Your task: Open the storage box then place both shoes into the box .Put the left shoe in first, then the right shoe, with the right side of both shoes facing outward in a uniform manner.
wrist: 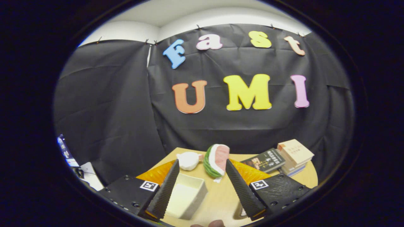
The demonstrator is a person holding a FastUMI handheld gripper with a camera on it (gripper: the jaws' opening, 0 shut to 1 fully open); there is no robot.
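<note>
The gripper has its fingers spread wide, holding nothing. The white storage box sits open-topped on the wooden table, right against the left finger. Bare tabletop fills the gap between the fingers. Just beyond the tips lie a watermelon-slice toy and a white lump. Books are stacked near the table's far right edge.

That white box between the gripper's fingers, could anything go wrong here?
Maybe. The gripper is open with the white box partly behind one finger, so a careless move might shove it. The pink-and-green shoe stands just beyond the fingertips and could tip. The stacked books sit near the table edge.
</note>
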